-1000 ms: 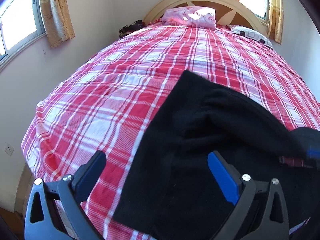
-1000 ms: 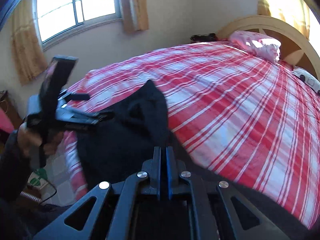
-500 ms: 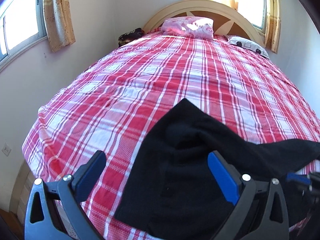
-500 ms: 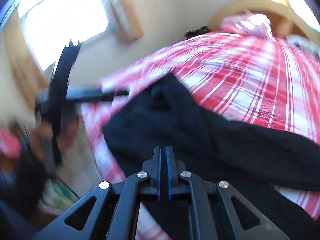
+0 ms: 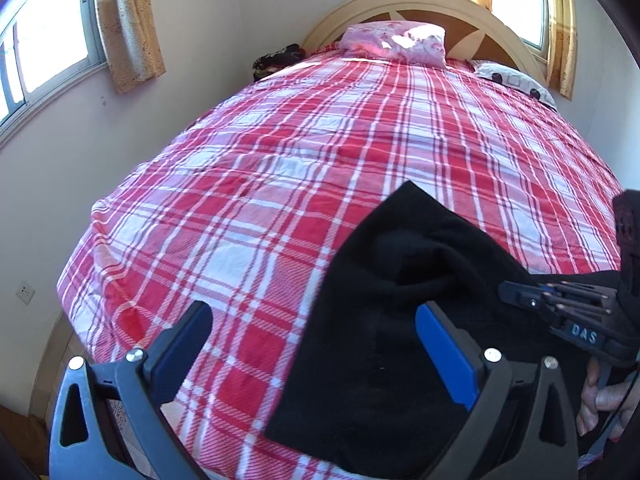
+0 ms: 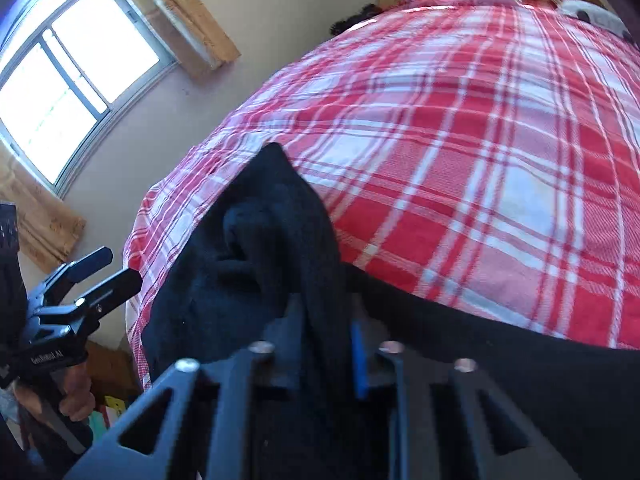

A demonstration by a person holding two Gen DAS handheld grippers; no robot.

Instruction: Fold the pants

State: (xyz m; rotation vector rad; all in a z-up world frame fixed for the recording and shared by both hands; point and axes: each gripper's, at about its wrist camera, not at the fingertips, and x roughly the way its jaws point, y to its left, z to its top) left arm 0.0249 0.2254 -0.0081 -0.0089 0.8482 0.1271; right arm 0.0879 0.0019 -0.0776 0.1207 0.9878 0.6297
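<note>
Black pants (image 5: 384, 320) lie bunched near the foot of a bed with a red and white plaid cover (image 5: 320, 140). My left gripper (image 5: 316, 340) is open and holds nothing; its right blue finger (image 5: 444, 352) is over the pants and its left finger over the cover. My right gripper (image 6: 324, 344) has its jaws slightly parted with a fold of the pants (image 6: 256, 264) between them. It shows in the left wrist view (image 5: 560, 304) at the right, low over the pants. The left gripper shows in the right wrist view (image 6: 92, 276) at the left.
A pink pillow (image 5: 396, 42) and a white patterned pillow (image 5: 516, 80) lie by the curved headboard (image 5: 420, 4). A dark object (image 5: 280, 58) sits at the bed's far left corner. Walls with curtained windows (image 5: 44, 52) stand on the left and behind.
My right gripper swung down towards the left with the pants leg, folding it over. Its jaws, shut before, have now parted slightly. The left gripper stayed open and barely moved.
</note>
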